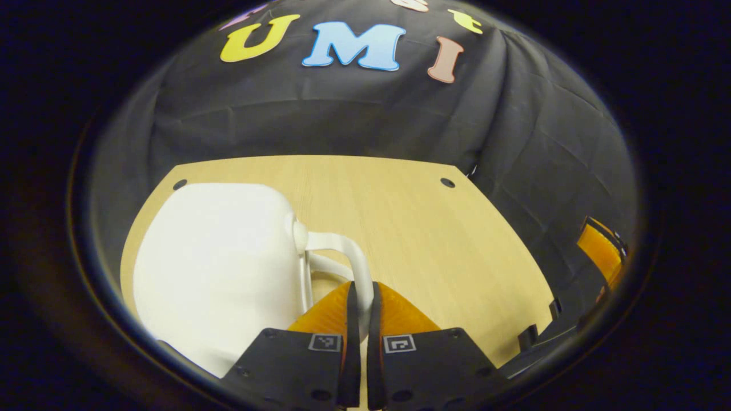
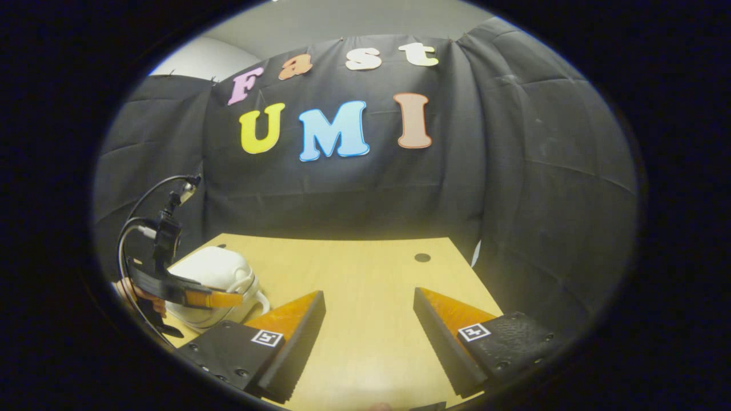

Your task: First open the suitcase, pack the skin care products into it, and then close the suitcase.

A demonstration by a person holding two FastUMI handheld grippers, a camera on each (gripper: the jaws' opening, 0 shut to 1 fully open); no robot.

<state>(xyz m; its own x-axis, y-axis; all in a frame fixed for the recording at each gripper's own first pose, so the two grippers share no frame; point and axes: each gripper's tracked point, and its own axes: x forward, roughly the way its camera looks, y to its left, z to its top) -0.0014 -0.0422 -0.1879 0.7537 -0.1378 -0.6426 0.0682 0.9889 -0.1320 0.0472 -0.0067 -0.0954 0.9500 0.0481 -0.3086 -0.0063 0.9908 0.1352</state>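
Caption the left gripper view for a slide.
Left tool shut on the white suitcase's handle on the wooden table.

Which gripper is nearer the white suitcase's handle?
Left. The left gripper is clamped on the handle of the suitcase; the right gripper hangs open over bare table, apart from it.

obstacle: white suitcase (image 2: pixel 214 279) at table's (image 2: pixel 365 285) left | free: bare tabletop centre and right

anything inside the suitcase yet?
Cannot tell. The white suitcase sits shut on the table, so its shell hides the inside. The left gripper is clamped on its handle; the right gripper is open over bare table.
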